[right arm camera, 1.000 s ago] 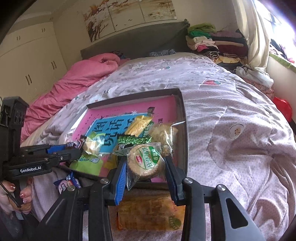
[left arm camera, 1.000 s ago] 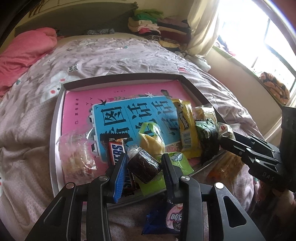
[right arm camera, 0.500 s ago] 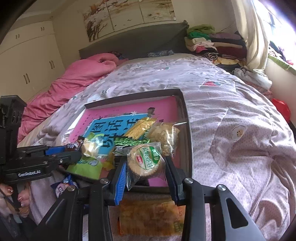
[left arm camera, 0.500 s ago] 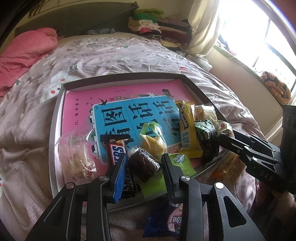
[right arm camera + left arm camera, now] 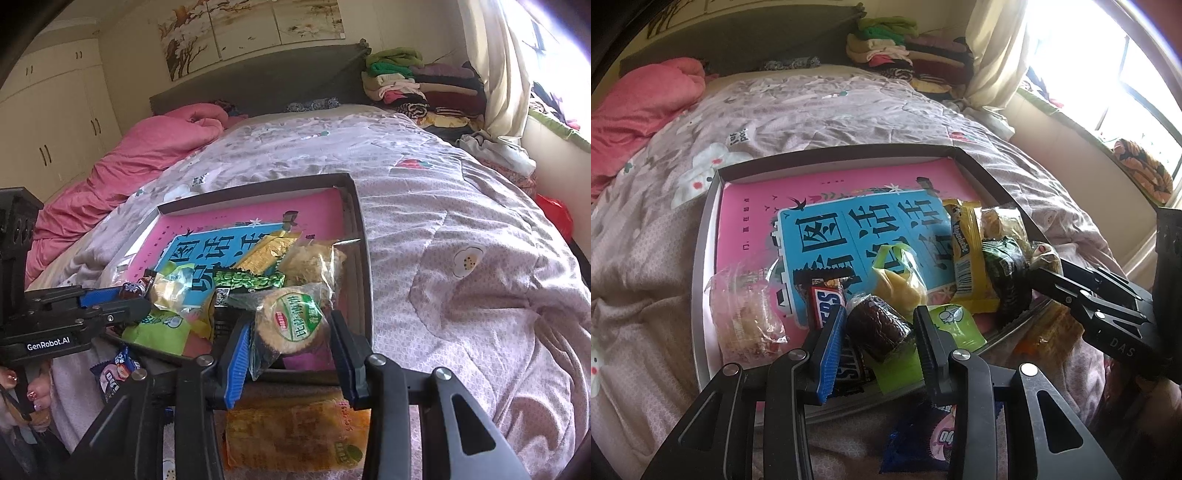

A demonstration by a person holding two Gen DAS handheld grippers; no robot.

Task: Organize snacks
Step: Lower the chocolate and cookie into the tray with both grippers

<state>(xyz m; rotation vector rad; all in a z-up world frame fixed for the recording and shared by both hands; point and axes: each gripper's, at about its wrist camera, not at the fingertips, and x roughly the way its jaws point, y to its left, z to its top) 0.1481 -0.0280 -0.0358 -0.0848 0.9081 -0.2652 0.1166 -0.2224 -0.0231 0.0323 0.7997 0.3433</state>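
left gripper (image 5: 881, 332) clamping brown cake (image 5: 879, 326), tray (image 5: 701, 258)

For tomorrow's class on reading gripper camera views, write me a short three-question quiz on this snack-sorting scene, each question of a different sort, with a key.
1. True or false: the left gripper is shut on a dark brown wrapped cake.
2. Multiple choice: what does the right gripper hold? A) a Snickers bar B) a round biscuit pack with a green label C) a blue Oreo packet
3. Fill in: the orange cracker packet and the blue Oreo packet lie on the quilt, ____ the shallow box.

Key
1. True.
2. B. The Snickers bar lies in the box.
3. Outside; both lie just beyond its near edge.
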